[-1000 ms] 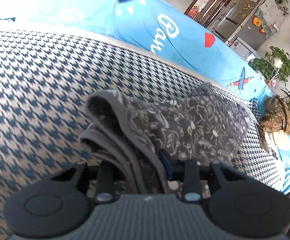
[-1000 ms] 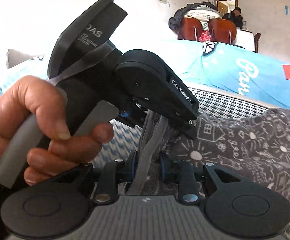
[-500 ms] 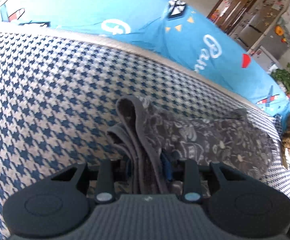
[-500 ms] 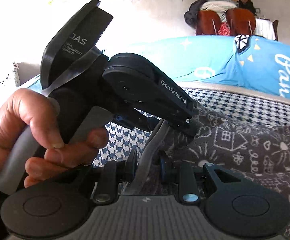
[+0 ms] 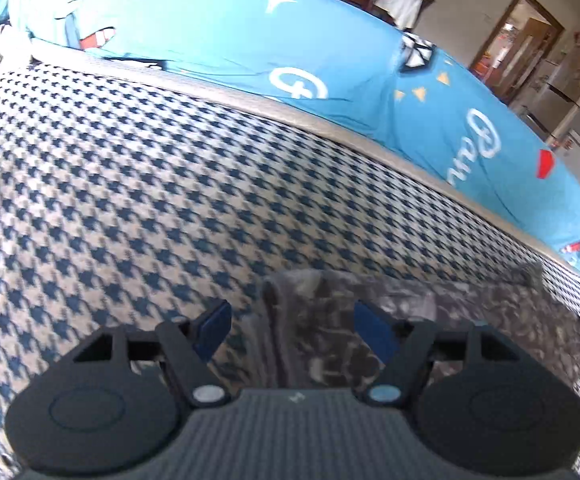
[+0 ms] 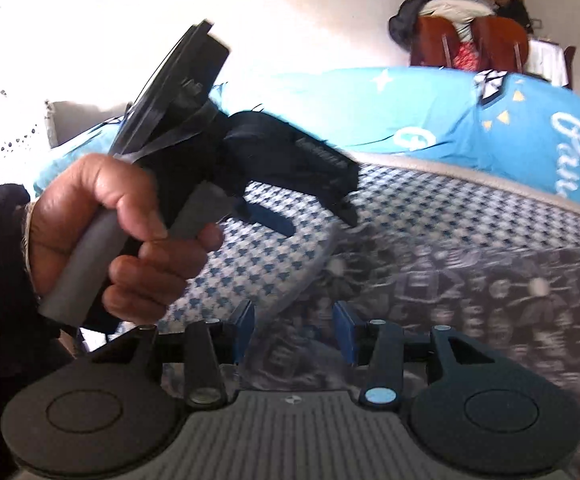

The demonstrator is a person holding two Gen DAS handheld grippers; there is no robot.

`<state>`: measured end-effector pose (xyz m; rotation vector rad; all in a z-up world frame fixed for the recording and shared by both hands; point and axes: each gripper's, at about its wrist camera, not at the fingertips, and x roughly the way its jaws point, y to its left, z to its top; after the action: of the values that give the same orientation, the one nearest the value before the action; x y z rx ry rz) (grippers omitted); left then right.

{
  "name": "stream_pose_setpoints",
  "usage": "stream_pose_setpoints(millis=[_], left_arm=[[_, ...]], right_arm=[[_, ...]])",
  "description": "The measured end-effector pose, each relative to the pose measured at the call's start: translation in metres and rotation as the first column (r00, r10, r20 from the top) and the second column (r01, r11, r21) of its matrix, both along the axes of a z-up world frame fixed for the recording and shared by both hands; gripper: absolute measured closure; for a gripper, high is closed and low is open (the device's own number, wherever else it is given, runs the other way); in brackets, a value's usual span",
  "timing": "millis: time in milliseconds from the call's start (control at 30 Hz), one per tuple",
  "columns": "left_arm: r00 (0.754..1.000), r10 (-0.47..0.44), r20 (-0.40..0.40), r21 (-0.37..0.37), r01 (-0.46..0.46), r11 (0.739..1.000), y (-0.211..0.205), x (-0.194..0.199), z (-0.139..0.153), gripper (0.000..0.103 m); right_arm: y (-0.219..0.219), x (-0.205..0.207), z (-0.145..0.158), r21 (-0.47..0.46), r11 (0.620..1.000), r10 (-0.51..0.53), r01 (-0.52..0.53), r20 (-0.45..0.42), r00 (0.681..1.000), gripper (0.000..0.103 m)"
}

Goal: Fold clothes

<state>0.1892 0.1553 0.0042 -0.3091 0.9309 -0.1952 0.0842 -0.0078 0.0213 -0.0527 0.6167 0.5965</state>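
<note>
The left gripper point(image 5: 293, 326) has its jaws opening, the blue pads standing clear on either side of the folded edge of the grey printed garment point(image 5: 429, 320), which lies between them without being pressed. The right gripper point(image 6: 294, 330) is likewise opening its jaws; the garment's cloth point(image 6: 469, 300) sits between its blue pads, loose and released.

In the left wrist view the garment lies on the houndstooth cover point(image 5: 130, 184), spreading from 6 o'clock toward 3 o'clock. Beyond it, from 10 to 3 o'clock, runs a bright blue sheet point(image 5: 250, 36) with white lettering.

In the right wrist view the person's left hand point(image 6: 106, 236) grips the left gripper's handle at 9 o'clock, above the houndstooth cover. Wooden chairs point(image 6: 469, 40) stand at 1 o'clock.
</note>
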Motion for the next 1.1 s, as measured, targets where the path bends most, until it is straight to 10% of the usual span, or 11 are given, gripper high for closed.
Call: stream_pose_setpoints(millis=[600,1100], left_arm=[[0.988,-0.151,0.039,0.054,0.149,0.987,-0.094,-0.018,-0.013,0.014],[0.962,-0.272,0.016,0.243,0.260,0.935,-0.142,-0.036,-0.041,0.005]], right_arm=[[-0.121,0.007,-0.005,-0.125,0.966,-0.229,0.225,-0.019,0.973,0.060],[-0.120,0.007,-0.035,-0.210,0.960,-0.203,0.184,-0.071,0.977,0.059]])
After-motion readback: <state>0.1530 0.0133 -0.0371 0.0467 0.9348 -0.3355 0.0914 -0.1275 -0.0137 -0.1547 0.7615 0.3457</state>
